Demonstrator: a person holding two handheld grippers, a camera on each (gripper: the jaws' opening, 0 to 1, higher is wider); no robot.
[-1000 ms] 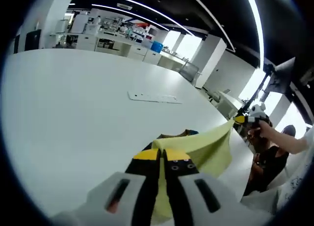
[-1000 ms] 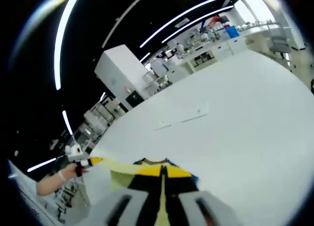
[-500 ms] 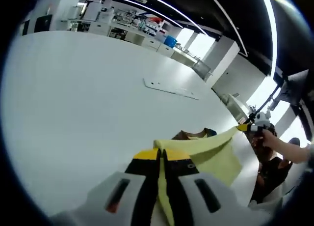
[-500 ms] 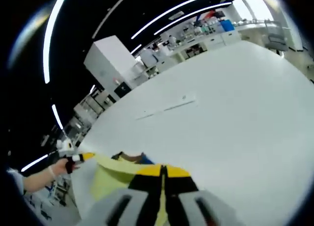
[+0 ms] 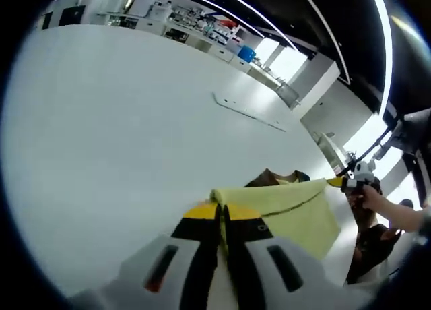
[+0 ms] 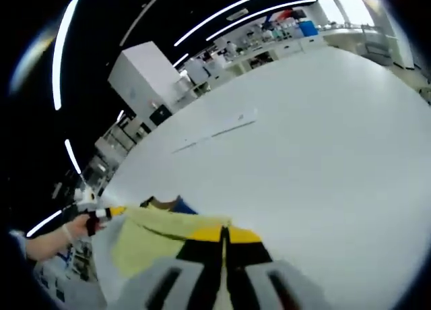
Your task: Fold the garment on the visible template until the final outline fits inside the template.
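Left fingers: my left gripper (image 5: 222, 219), black jaws tipped yellow, is pressed together on one top corner of the pale yellow cloth garment (image 5: 296, 212); a strip of the fabric runs down between the jaws.

Right fingers: my right gripper (image 6: 222, 239), same black and yellow jaws, pinches the other top corner of the garment, with yellow cloth showing in the slit between the jaws.

Each seen from the other: in the left gripper view my right gripper is small at the far right, yellow tip on the cloth's far corner, my hand (image 5: 377, 201) around it. In the right gripper view my left gripper shows at the far left, held by my other hand (image 6: 64, 234).

Garment: its top edge is stretched in a line from one gripper to the other, and the rest of the cloth hangs below that line. A brown and blue patch (image 5: 279, 178) shows just behind the top edge, near its middle.

Table: the big white tabletop (image 5: 114, 121) spreads out beyond the garment. Whether the hanging cloth touches it, I cannot tell.

On the table: a thin, flat, pale strip (image 5: 249, 111) lies well apart from the garment, farther across the surface.

Room: white benches and shelves (image 6: 269, 44) stand past the table's far edge, under long ceiling lights (image 6: 229, 17).
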